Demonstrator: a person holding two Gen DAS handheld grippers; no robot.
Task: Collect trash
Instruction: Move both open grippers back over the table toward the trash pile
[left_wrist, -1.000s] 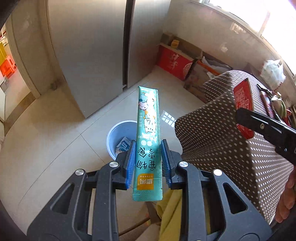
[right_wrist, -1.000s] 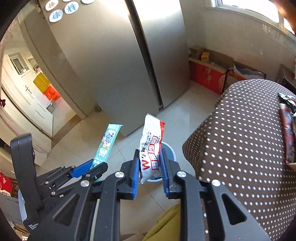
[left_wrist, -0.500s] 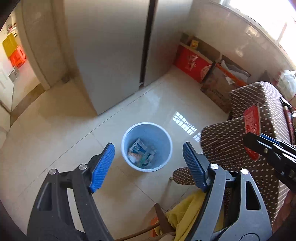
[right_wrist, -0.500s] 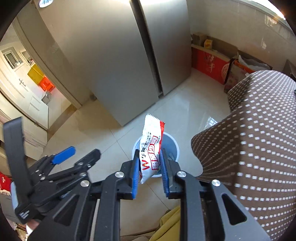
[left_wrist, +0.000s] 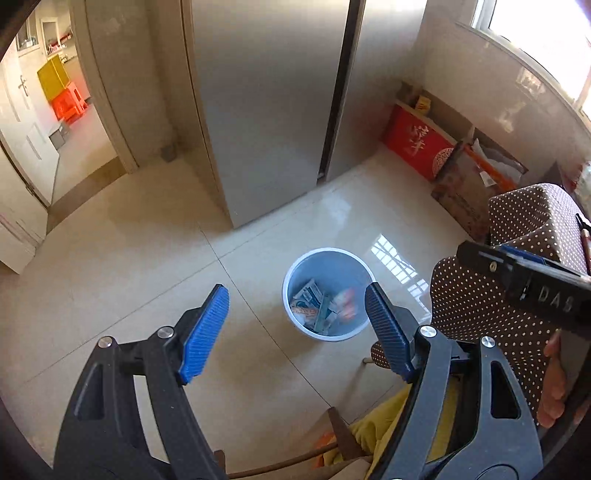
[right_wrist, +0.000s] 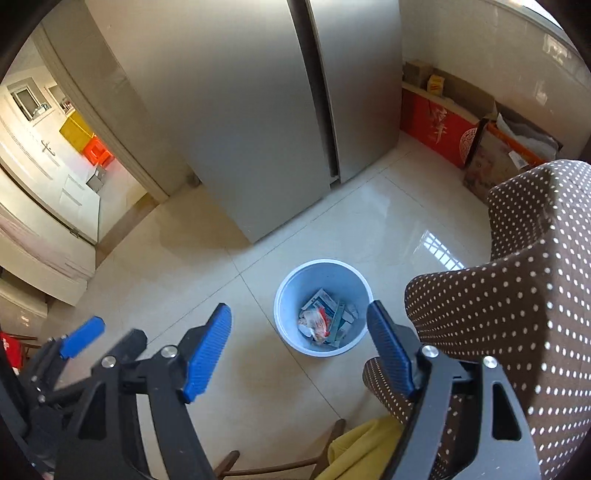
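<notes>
The wrappers (right_wrist: 325, 323) lay heaped at the bottom of the pale blue bin (right_wrist: 286, 291), which stood on the tiled floor in front of the fridge (right_wrist: 258, 110) and just beside the hanging edge of the dotted tablecloth (right_wrist: 517, 295). From your fingers the bin sat below and ahead, framed between the blue pads in both wrist views, so both hands pointed down at its mouth. Your left gripper (left_wrist: 295, 325) stood spread wide with nothing between its pads. Your right gripper (right_wrist: 299, 343) was opening, and nothing showed between its pads either; a red-and-white packet lay on top of the heap. Both hands looked equally close to the bin. Any further trash would, I judge, lie back on the table to your right, nearer your right hand; only a sliver of something showed at the cloth's far edge in the left view.
</notes>
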